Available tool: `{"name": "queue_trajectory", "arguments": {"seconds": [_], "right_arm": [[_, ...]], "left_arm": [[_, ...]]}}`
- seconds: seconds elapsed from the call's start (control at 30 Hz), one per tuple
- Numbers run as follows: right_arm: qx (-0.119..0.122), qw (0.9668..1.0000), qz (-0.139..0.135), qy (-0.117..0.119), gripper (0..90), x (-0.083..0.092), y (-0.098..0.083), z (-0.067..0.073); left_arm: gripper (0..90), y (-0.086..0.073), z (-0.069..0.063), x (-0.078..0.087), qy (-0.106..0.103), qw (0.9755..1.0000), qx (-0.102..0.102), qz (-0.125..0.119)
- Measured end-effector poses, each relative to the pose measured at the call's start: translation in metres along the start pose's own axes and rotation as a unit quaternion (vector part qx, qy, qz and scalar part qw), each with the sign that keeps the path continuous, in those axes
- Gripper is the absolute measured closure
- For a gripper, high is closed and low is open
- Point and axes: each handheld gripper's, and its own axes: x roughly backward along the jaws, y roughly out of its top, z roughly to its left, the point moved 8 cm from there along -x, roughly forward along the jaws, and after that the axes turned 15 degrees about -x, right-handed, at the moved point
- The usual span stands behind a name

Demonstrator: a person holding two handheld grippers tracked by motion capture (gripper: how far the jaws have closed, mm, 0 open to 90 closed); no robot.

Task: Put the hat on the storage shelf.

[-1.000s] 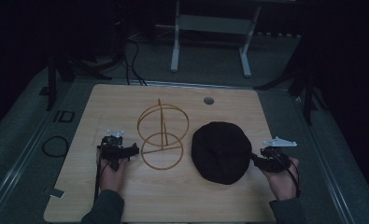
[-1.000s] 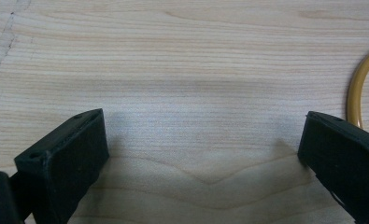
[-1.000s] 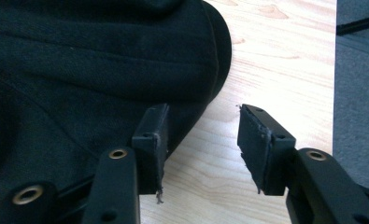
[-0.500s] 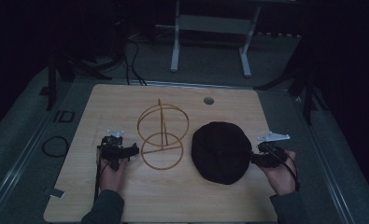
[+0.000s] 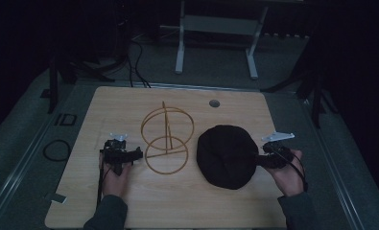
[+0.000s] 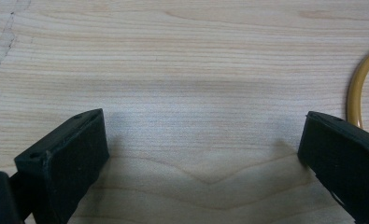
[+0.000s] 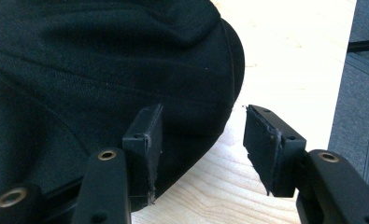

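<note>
The right gripper sits at the right edge of the black hat, its 2 jaws parted and just lately widening; 1 jaw lies over the cloth, the other over bare wood, and the pads press on nothing. The hat lies flat on the right half of the wooden table, just beside the wire hat stand at centre. Judged by its folds, the hat is soft, light and limp: it should sag when lifted and wants a pinch at the brim, where the edge looks firmer. The left gripper rests low over the table left of the stand, jaws wide apart with nothing between them, the stand's yellow base ring just beside 1 jaw.
</note>
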Motion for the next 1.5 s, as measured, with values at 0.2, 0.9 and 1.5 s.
{"name": "queue_trajectory", "arguments": {"seconds": [0.2,0.9,1.5], "right_arm": [[0.007,1.0000,-0.002,-0.001,46.9,0.002,0.006,0.001],[0.033,0.9993,0.018,0.002,46.9,-0.003,0.022,0.003],[0.057,0.9977,0.036,0.005,46.3,-0.013,0.032,0.007]], "left_arm": [[1.2,0.000,0.000,0.000,0.000,1.0000,0.000,0.000],[1.2,0.000,0.000,0.000,0.000,1.0000,0.000,0.000],[1.2,0.000,0.000,0.000,0.000,1.0000,0.000,0.000]]}}
